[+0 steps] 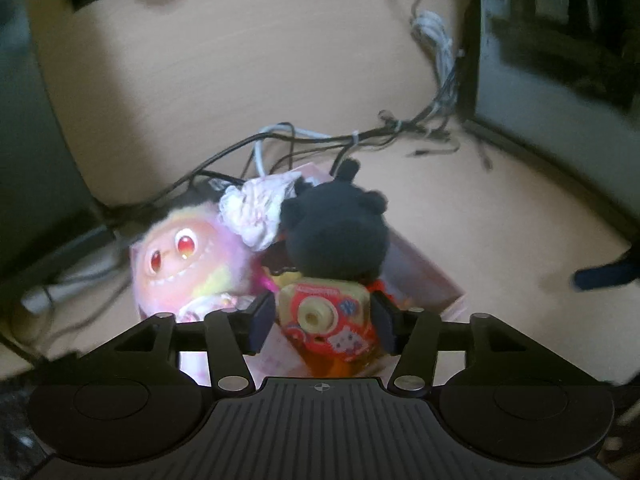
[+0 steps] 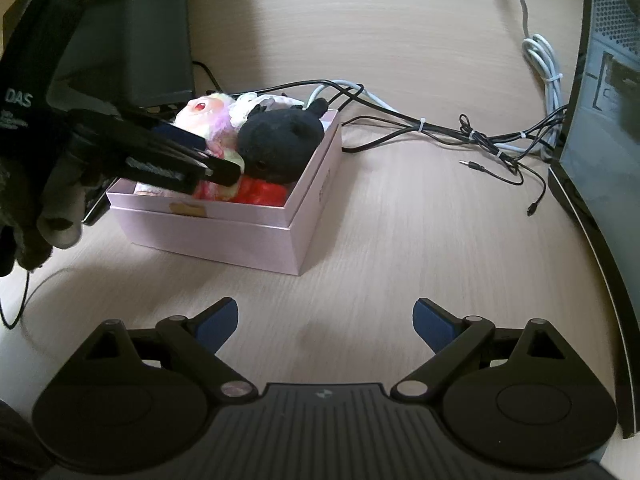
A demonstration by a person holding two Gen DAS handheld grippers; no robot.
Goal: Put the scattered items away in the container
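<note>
A pink box stands on the wooden desk. Inside it are a pink furry doll with red eyes, a black plush and a white frilly cloth. My left gripper hangs over the box's near side, shut on a red toy camera whose sides touch both pads. A red patch shows in the box beyond the left fingertips. My right gripper is open above bare desk in front of the box, holding nothing.
A bundle of black and white cables runs behind and to the right of the box. A computer tower stands at the right edge, a dark case at the back left. A gloved hand holds the left gripper.
</note>
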